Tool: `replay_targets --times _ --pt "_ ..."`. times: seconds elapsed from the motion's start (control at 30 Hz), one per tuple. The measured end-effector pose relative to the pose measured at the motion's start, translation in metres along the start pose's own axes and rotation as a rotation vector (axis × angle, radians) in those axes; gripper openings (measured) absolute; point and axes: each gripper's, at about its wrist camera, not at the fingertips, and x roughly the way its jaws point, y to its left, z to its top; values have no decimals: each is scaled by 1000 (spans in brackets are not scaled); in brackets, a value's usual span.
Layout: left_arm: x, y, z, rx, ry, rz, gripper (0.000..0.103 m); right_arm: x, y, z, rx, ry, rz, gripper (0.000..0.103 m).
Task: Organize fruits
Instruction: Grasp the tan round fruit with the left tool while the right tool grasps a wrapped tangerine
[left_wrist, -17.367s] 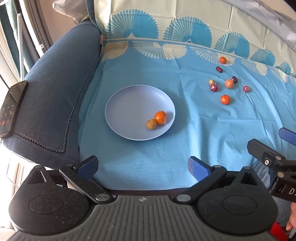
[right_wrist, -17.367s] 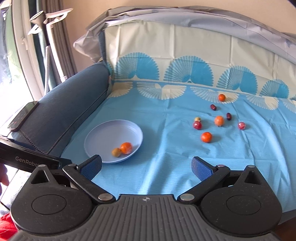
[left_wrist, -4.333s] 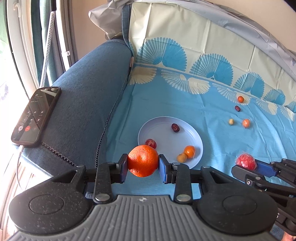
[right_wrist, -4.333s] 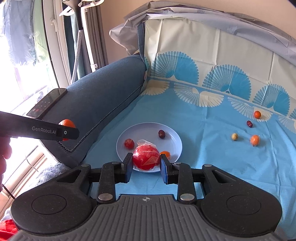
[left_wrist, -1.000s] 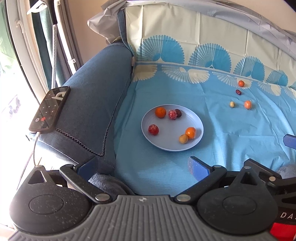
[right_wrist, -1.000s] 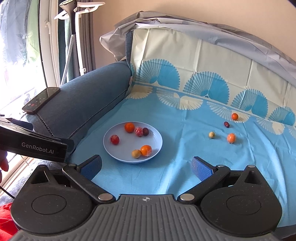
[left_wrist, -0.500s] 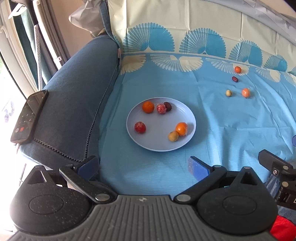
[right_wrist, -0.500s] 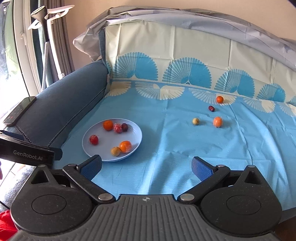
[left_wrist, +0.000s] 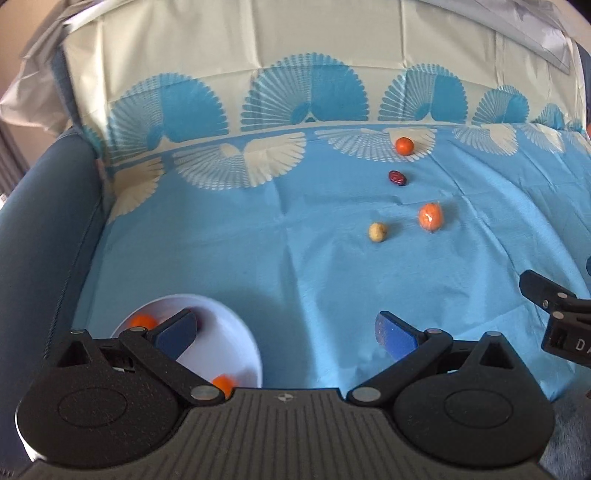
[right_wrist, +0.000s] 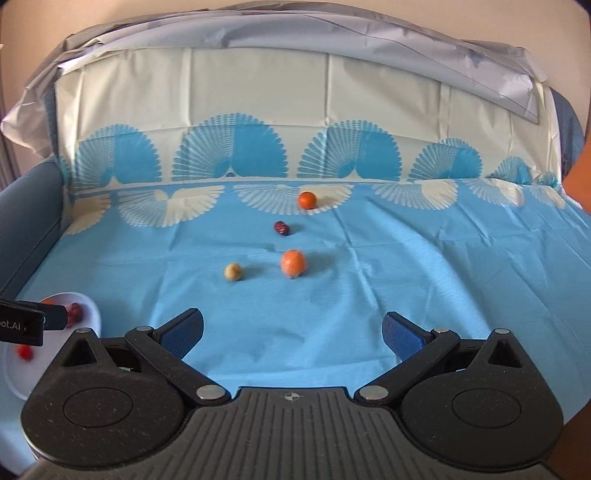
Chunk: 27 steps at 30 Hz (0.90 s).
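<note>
Several loose fruits lie on the blue cloth: a small orange (left_wrist: 405, 145) (right_wrist: 307, 199) farthest back, a dark red date (left_wrist: 397, 178) (right_wrist: 282, 228), a plastic-wrapped orange fruit (left_wrist: 430, 216) (right_wrist: 293, 262) and a small yellowish fruit (left_wrist: 377, 232) (right_wrist: 233, 272). The pale blue plate (left_wrist: 236, 332) (right_wrist: 92, 308) holds orange and red fruits, partly hidden behind my fingers. My left gripper (left_wrist: 286, 330) is open and empty, just right of the plate. My right gripper (right_wrist: 291, 330) is open and empty, well short of the loose fruits.
The blue sofa arm (left_wrist: 33, 221) rises at the left edge. The patterned cloth climbs the sofa back (right_wrist: 295, 122). The right gripper's body (left_wrist: 554, 314) shows at the right of the left wrist view.
Both grippers swung right and forward toward the loose fruits. The plate slid to the lower left of both views, and the phone on the sofa arm left the view.
</note>
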Motion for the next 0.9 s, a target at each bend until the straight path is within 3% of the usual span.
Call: replay_targets --times 0.2,0.37,0.63,0.67,0.7,0.73,0.77,0.9 --pt "101 -52 46 115 -13 -70 103 113 -25 26 -29 33 11 102" --pt "169 -65 58 172 16 -99 103 192 -20 29 -120 92 65 102" --pt "202 -61 70 183 -15 -233 100 249 -11 17 -222 94 129 101" --pt "202 -60 72 170 -21 -258 87 246 -11 15 -223 67 148 97" --pt "203 -60 74 165 -14 -288 56 244 -12 13 -219 52 193 76" --pt "205 -61 75 170 13 -328 37 241 -13 12 -211 48 244 51" --pt "206 -62 76 167 32 -347 26 237 -11 10 -216 33 250 42" --pt "189 -59 72 163 12 -330 26 229 -6 11 -223 31 207 38"
